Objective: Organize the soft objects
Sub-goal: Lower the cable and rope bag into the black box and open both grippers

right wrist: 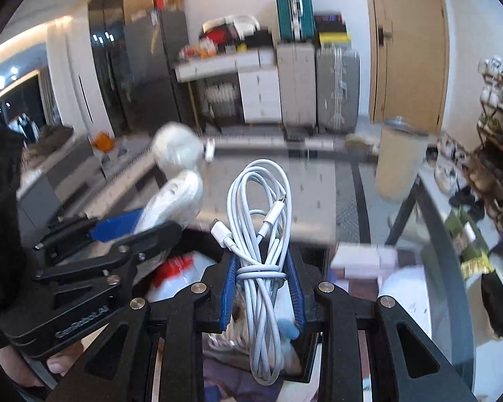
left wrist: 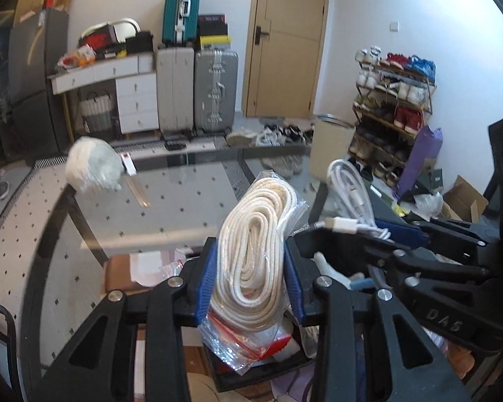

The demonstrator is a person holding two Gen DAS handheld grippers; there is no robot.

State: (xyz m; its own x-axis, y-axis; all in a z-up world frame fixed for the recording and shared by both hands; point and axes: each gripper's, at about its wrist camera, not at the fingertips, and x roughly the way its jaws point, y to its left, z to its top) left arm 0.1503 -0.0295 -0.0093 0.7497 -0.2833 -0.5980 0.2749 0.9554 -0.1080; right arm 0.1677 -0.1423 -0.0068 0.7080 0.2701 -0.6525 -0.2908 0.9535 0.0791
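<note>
My left gripper (left wrist: 249,278) is shut on a coil of cream rope in a clear plastic bag (left wrist: 255,248), held upright between its blue pads over a glass table (left wrist: 184,194). My right gripper (right wrist: 263,288) is shut on a bundled white charging cable (right wrist: 261,234), its loops standing up above the pads. In the left wrist view the right gripper (left wrist: 395,231) shows to the right with the same cable (left wrist: 348,187). In the right wrist view the left gripper (right wrist: 117,227) appears at the left with the bagged rope (right wrist: 174,201). A white fluffy ball (left wrist: 94,164) lies on the table's far left.
A black-edged open box (left wrist: 261,368) with mixed items sits below both grippers. A white tag (left wrist: 128,164) and a metal ruler (left wrist: 138,192) lie by the ball. Suitcases (left wrist: 198,90), a shoe rack (left wrist: 392,107), a beige bin (right wrist: 402,160) and a door (left wrist: 288,40) stand beyond.
</note>
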